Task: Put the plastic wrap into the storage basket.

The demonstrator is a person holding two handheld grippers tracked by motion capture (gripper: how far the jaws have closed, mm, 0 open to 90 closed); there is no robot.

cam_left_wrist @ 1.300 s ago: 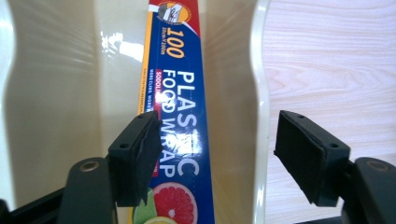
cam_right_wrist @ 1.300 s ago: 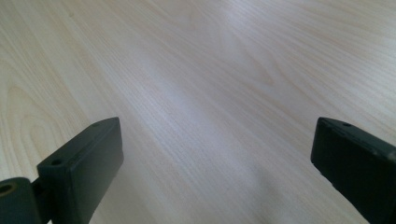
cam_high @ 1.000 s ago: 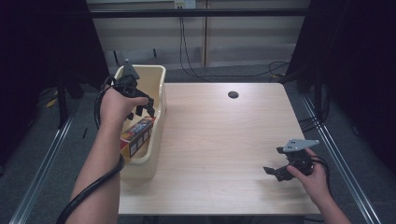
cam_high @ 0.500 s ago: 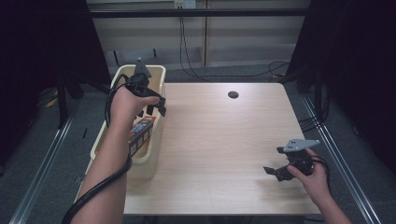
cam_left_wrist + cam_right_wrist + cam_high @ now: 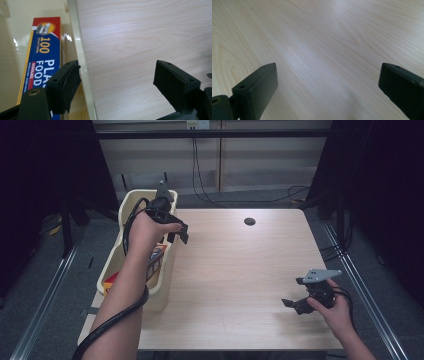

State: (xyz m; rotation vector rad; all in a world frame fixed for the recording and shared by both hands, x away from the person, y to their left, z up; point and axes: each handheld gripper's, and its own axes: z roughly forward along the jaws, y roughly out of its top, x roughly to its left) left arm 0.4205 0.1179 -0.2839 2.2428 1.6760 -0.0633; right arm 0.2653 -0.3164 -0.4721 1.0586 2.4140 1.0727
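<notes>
High view hangs above the person's side, looking forward and down across the whole desk (image 5: 240, 270). Left gripper view sits close over the bin (image 5: 82, 62) rim, facing down onto desk grain. Right gripper view hovers low over bare wood. All three share the desktop.
</notes>
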